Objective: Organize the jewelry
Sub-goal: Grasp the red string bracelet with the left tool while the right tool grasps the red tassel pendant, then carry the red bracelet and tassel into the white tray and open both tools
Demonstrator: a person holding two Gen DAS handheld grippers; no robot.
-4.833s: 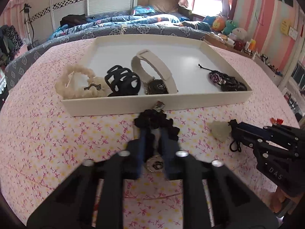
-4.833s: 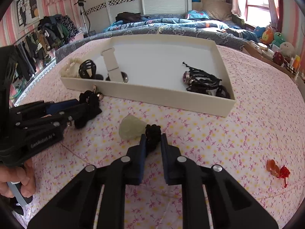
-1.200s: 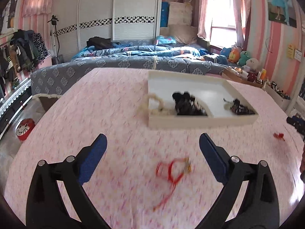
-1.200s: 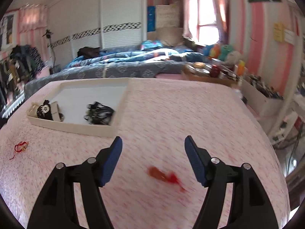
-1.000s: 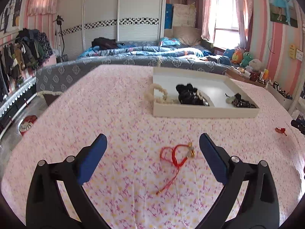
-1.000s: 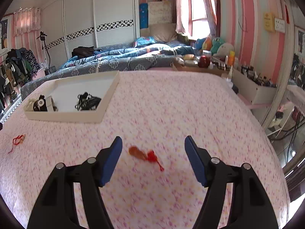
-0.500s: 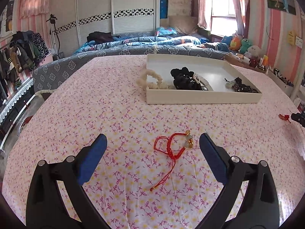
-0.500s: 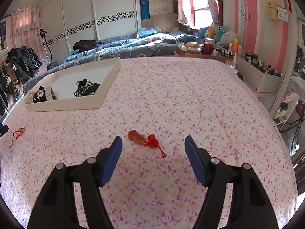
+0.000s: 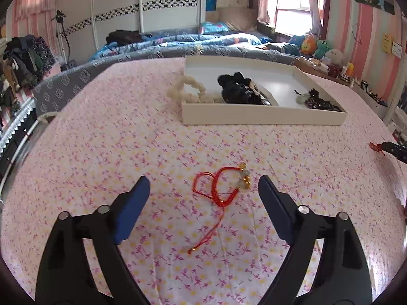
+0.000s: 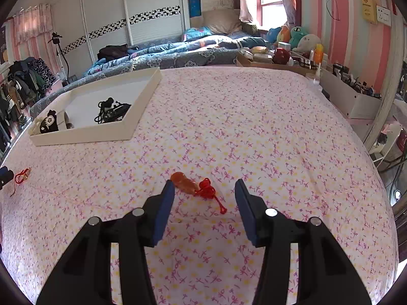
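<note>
A red cord bracelet with gold beads (image 9: 220, 185) lies on the pink floral cloth between the open fingers of my left gripper (image 9: 203, 185); it also shows far left in the right wrist view (image 10: 21, 176). An orange pendant with a red knot (image 10: 194, 185) lies on the cloth just ahead of my open right gripper (image 10: 204, 188), near its left finger; it shows at the right edge of the left wrist view (image 9: 376, 147). The white tray (image 9: 262, 120) holds black hair clips (image 9: 237, 89), a cream bead string (image 9: 188, 91) and dark bracelets (image 9: 318, 100).
The tray also shows in the right wrist view (image 10: 84, 137), back left. A bed with blue quilts (image 9: 178, 45) lies behind the table. A shelf with toys and bottles (image 10: 292, 50) and a white box (image 10: 356, 99) stand at the right edge.
Both grippers let go of earlier items, drew back from the tray and opened. Over the last second each has moved down and closer, the left onto the red bracelet, the right onto the orange pendant.
</note>
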